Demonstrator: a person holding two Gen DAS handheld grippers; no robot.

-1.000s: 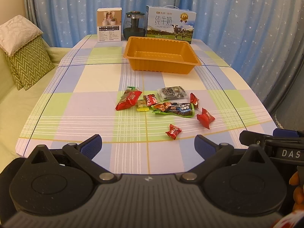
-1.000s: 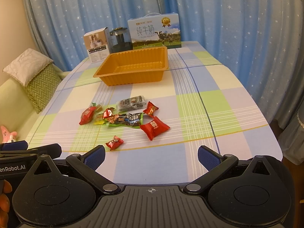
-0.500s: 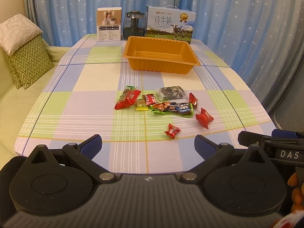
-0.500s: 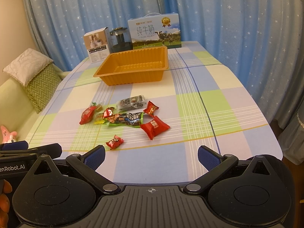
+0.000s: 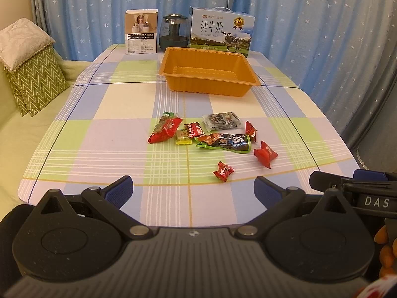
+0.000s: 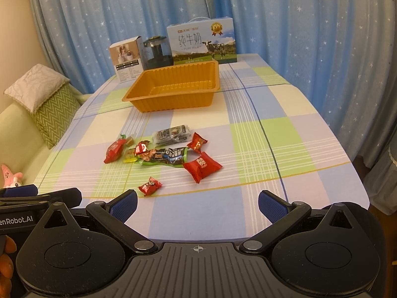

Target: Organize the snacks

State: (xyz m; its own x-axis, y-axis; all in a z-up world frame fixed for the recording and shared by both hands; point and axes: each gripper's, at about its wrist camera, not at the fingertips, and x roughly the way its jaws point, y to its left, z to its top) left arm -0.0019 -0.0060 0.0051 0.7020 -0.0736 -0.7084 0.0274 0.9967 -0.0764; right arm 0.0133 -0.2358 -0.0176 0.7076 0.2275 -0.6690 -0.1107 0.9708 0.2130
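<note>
Several wrapped snacks lie in a loose cluster mid-table: a long green-edged packet point(image 5: 224, 142) point(image 6: 165, 156), a red pillow pack point(image 5: 265, 153) point(image 6: 202, 167), a small red candy point(image 5: 223, 171) point(image 6: 149, 186) nearest me, a red bag point(image 5: 165, 130) point(image 6: 114, 151) and a grey packet point(image 5: 222, 121) point(image 6: 172, 136). An empty orange tray point(image 5: 208, 85) point(image 6: 173, 101) stands beyond them. My left gripper point(image 5: 193, 191) and right gripper point(image 6: 197, 202) are both open and empty, held above the table's near edge, short of the snacks.
A white box point(image 5: 141, 31), a dark glass jar point(image 5: 173, 33) and a milk carton point(image 5: 220, 32) stand at the table's far end. A sofa with cushions point(image 5: 29, 74) lies left. Blue star curtains hang behind and right. A pink plush toy point(image 6: 10, 177) sits low left.
Both grippers have stayed open and nearly still; the left wrist view has drifted slightly, with the snacks sitting a touch lower.
</note>
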